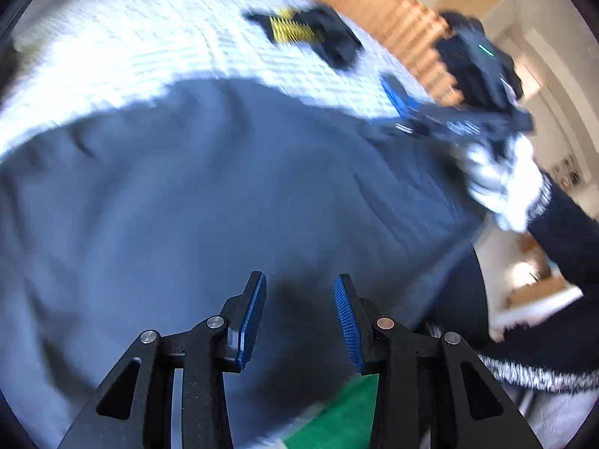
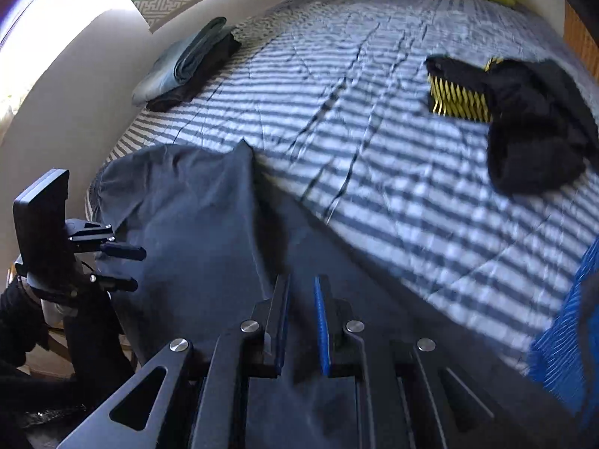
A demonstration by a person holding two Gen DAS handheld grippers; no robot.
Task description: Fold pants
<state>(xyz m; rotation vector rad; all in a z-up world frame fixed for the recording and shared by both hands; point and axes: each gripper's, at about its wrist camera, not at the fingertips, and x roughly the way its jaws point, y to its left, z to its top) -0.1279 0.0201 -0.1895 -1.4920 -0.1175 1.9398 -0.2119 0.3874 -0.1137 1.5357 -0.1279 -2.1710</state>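
The left gripper (image 1: 299, 314) stands with its ribbed blue pads wide apart, empty, just above the dark grey pants (image 1: 209, 194), a soft, smooth cloth spread over the near part of the bed (image 2: 374, 149). The right gripper (image 2: 302, 321) has its pads nearly together; whether cloth is pinched between them cannot be told. Ahead of it lie striped, wrinkled bedding, a crumpled black garment (image 2: 531, 127) with a yellow patterned band, and folded clothes (image 2: 187, 63) far left.

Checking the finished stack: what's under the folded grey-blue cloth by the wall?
A dark folded garment lies under the folded grey-blue cloth, both on the striped bed. Anything beneath them is covered.
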